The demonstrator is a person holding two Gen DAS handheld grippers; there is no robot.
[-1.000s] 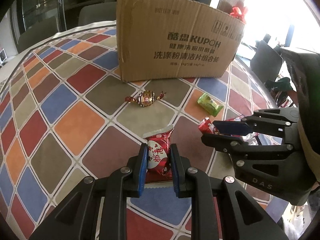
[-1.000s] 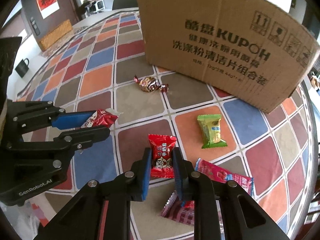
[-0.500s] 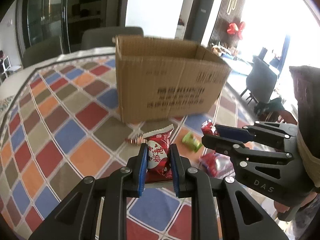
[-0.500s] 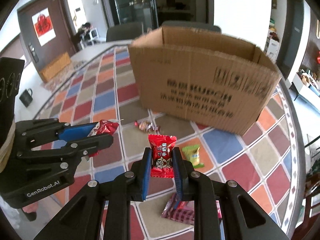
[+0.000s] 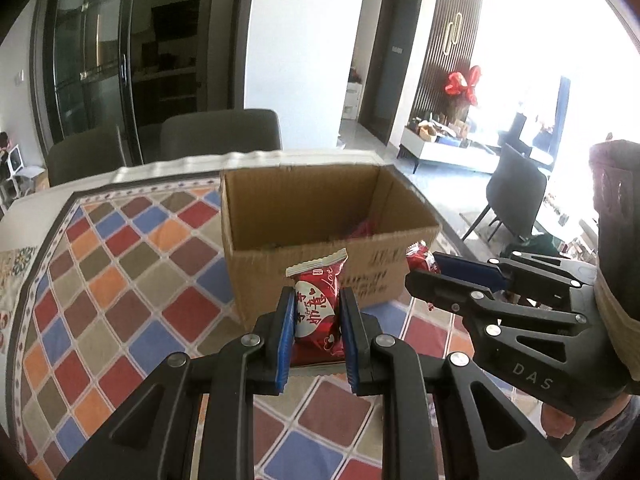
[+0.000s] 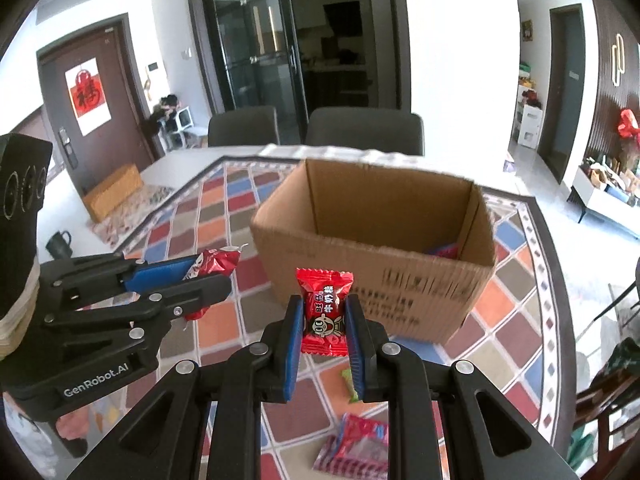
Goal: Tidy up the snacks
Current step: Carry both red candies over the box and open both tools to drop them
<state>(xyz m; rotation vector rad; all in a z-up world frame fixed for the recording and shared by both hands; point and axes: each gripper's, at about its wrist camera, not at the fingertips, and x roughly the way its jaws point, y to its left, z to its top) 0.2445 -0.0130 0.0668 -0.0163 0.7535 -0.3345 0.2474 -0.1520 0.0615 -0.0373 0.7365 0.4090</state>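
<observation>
My left gripper (image 5: 316, 312) is shut on a dark red snack packet with a white heart (image 5: 318, 304), held above the table in front of the open cardboard box (image 5: 316, 248). My right gripper (image 6: 324, 320) is shut on a bright red candy packet (image 6: 325, 308), also raised before the box (image 6: 400, 276). Each gripper shows in the other's view, the right one (image 5: 432, 268) and the left one (image 6: 212, 270). A few packets lie inside the box (image 6: 442, 250).
A checkered tablecloth (image 5: 120, 280) covers the table. A green packet (image 6: 349, 380) and a pink-red packet (image 6: 360, 440) lie on it near my right gripper. Dark chairs (image 6: 360, 128) stand behind the table.
Both grippers have risen with their packets from table level to about the height of the box's rim, so the box's inside has come into view.
</observation>
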